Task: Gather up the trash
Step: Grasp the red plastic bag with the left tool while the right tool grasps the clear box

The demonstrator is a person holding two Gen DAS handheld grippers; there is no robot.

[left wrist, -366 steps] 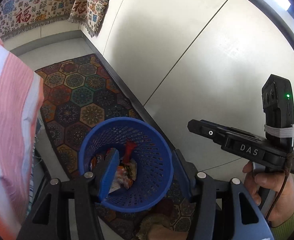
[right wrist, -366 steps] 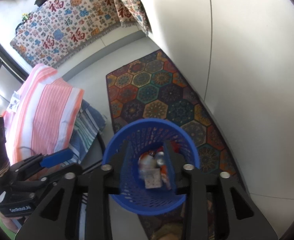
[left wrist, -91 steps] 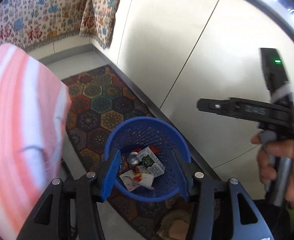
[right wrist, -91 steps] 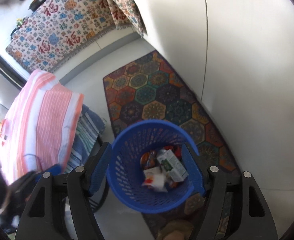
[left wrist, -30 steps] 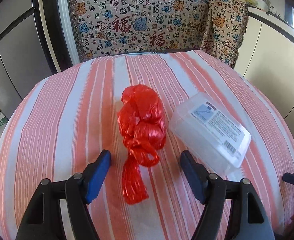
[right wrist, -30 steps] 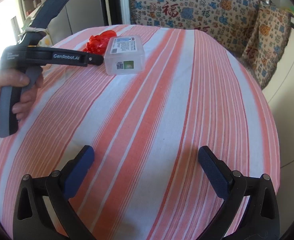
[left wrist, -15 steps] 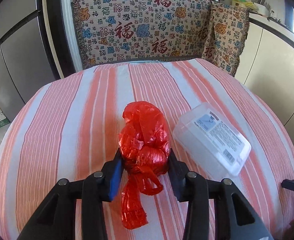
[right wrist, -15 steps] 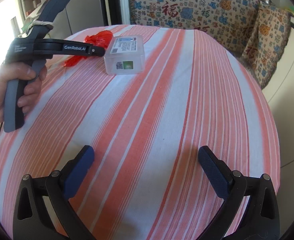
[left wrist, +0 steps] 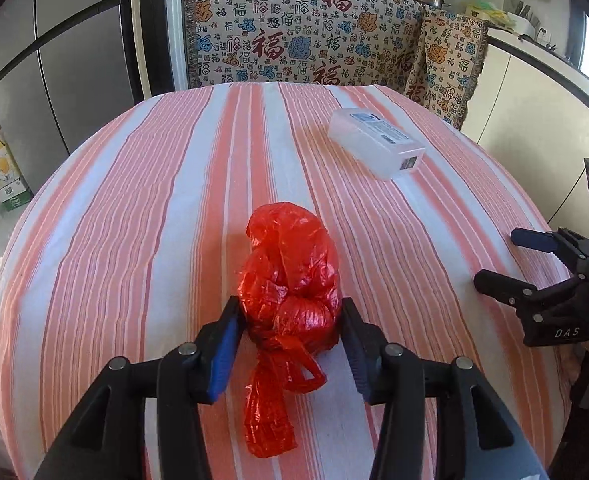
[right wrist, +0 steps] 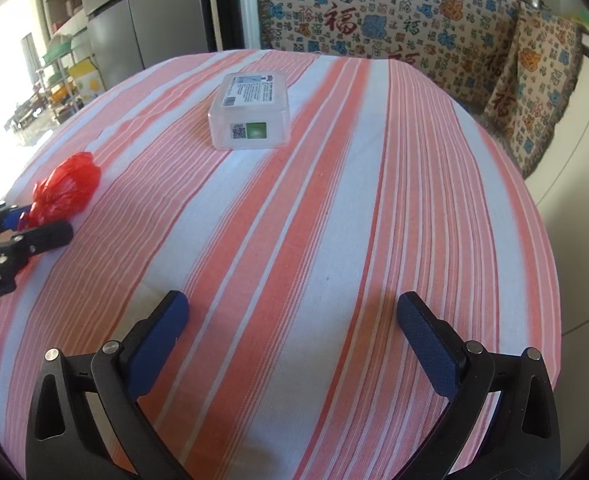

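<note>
striped tablecloth (right wrist: 334, 220) | left gripper (left wrist: 290, 328) opening around red bag (left wrist: 290, 280) | right gripper (right wrist: 292, 320) ("das") fingers apart

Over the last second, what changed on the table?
The left gripper closed around the red plastic bag and dragged it back across the striped tablecloth, away from the clear plastic box; its jaws are now opening slightly, pads still against the bag. The box stayed where it was, and the right gripper stayed open and empty.
</note>
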